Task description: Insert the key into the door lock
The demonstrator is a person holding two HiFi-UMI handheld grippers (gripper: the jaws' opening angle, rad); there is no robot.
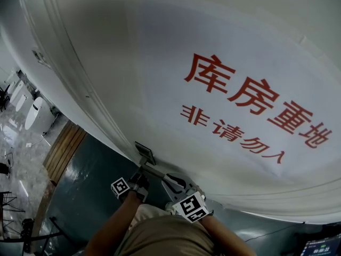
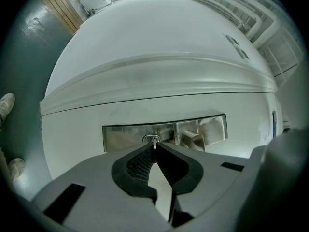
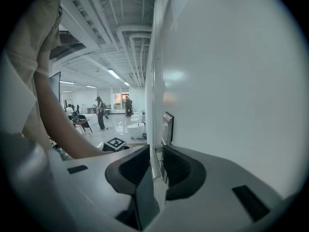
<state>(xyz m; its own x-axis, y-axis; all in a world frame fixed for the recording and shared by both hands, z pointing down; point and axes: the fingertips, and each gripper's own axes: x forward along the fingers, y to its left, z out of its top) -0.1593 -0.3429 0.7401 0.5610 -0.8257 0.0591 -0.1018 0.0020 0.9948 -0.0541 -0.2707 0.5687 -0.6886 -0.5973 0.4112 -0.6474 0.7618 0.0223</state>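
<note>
My left gripper [image 2: 155,147] is shut on a small metal key [image 2: 154,142]. The key's tip sits at the keyhole [image 2: 151,138] in the steel lock plate [image 2: 123,137] of the white door [image 2: 159,37]. In the head view the left gripper [image 1: 140,175] points at that lock plate [image 1: 144,153]. To the right of the keyhole the door handle [image 2: 195,139] sticks out. My right gripper [image 3: 156,151] has the handle's lever [image 3: 154,164] between its jaws and looks shut on it; in the head view the right gripper [image 1: 178,188] is at the handle [image 1: 162,173].
A white sign with red characters [image 1: 240,105] covers the door. Below lie a dark green floor [image 1: 90,196] and a wooden strip [image 1: 64,151]. White toilets [image 1: 37,113] stand at far left. Several people [image 3: 100,112] stand in the hall behind; a shoe [image 2: 6,105] shows at left.
</note>
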